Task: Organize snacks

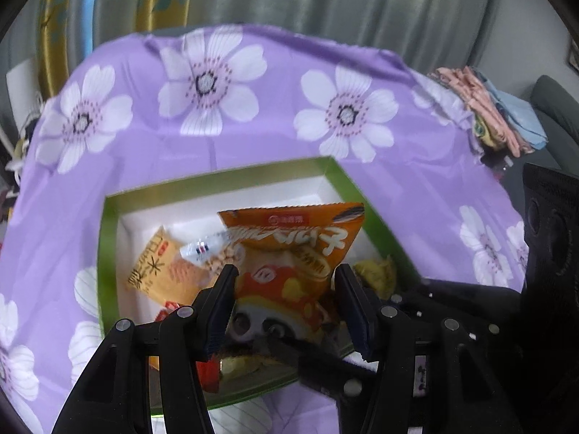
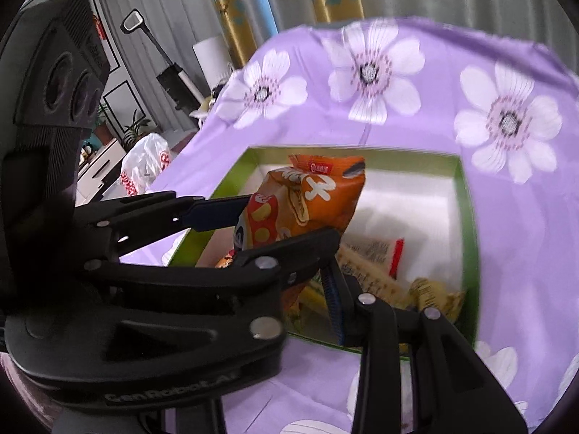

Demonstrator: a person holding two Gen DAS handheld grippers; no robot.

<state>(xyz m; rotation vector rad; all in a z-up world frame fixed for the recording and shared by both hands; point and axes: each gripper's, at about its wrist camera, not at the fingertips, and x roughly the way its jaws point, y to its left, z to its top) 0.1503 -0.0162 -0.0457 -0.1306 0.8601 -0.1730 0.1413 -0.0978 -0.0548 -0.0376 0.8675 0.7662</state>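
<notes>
Above the green box (image 1: 108, 253), the left claw (image 1: 286, 278) holds an orange snack bag (image 1: 289, 253) between its two fingers, clenched on the bag's sides so that the bag stands upright with its sealed top away from the camera. I judge it is held like this so it can go straight down into the box without tipping.

The box sits on a desk covered by a purple flowered cloth (image 1: 217, 126). Inside, on the white bottom, lie other snacks: a yellow-orange packet (image 1: 159, 271) at the left, a clear packet (image 1: 206, 249) partly on top of it, and a crumpled yellow wrapper (image 1: 376, 271) at the right.

The right wrist view shows the same bag (image 2: 311, 202) over the box (image 2: 466, 217). The right claw (image 2: 340, 303) is near the left one; only one blue pad (image 2: 333, 300) shows clearly, so I cannot tell whether it is released or clenched. It seems to grasp nothing.

The bag is probably about to be released into the free space of the box.
</notes>
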